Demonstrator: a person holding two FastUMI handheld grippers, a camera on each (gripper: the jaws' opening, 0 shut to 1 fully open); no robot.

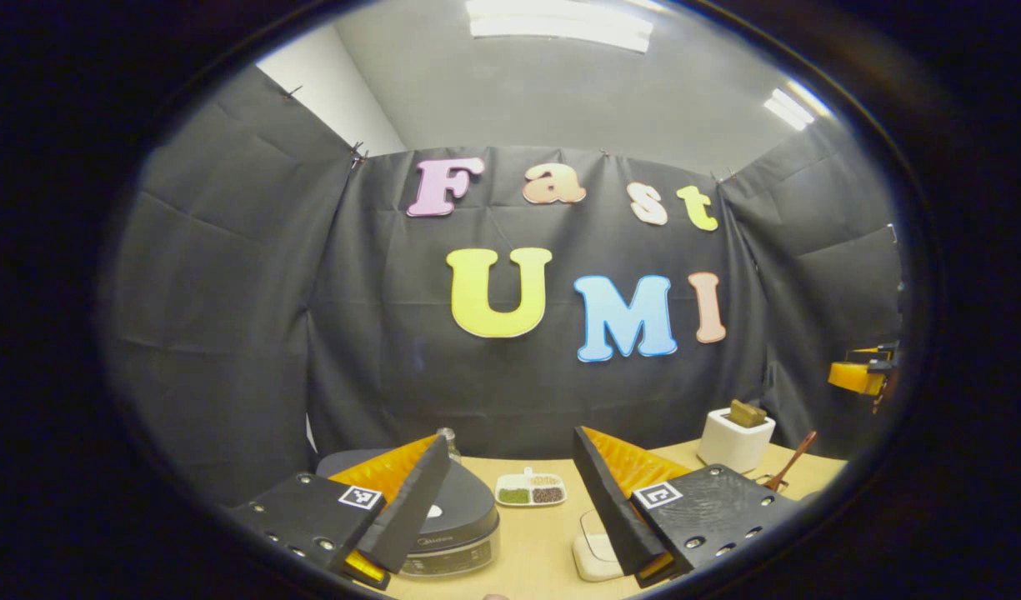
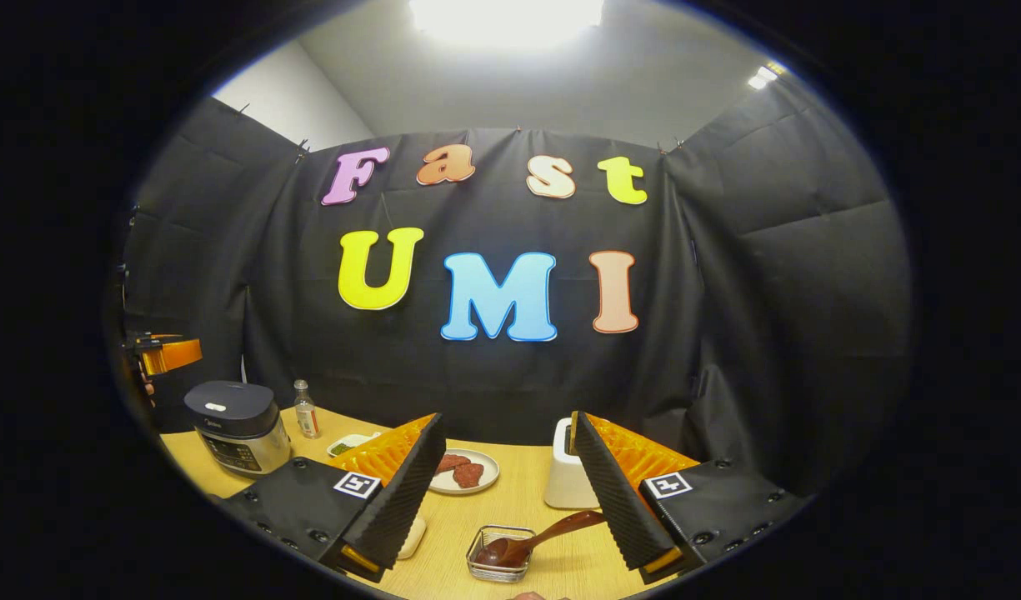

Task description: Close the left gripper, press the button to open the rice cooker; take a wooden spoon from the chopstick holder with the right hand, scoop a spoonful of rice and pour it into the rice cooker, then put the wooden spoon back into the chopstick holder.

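The rice cooker (image 1: 447, 521) sits low at about seven o'clock in the left gripper view, lid down, its pale button (image 1: 433, 511) showing on the dark top just past the left gripper's own near finger. The left gripper (image 1: 510, 500) hovers above the table (image 1: 535, 550) with its jaws spread wide and nothing between them, so the very first step looks not yet done: judging by this, the jaws need to come together before anything gets pressed, then the joined tips should drop straight onto that button, square and centred, not skidding across the sloped lid. In the right gripper view the right gripper (image 2: 510, 500) is likewise released and empty, and the wooden spoon (image 2: 535, 537) lies at six o'clock with its bowl resting in a small clear dish (image 2: 500, 554), handle slanting up toward the gripper's right finger; whether it touches that finger I cannot tell. The white holder (image 2: 567, 479) stands just behind at twelve o'clock from the spoon. Further out, a plate (image 2: 467, 473) with reddish pieces, a small bottle (image 2: 307, 410), and a divided tray (image 1: 530, 490) of grains.
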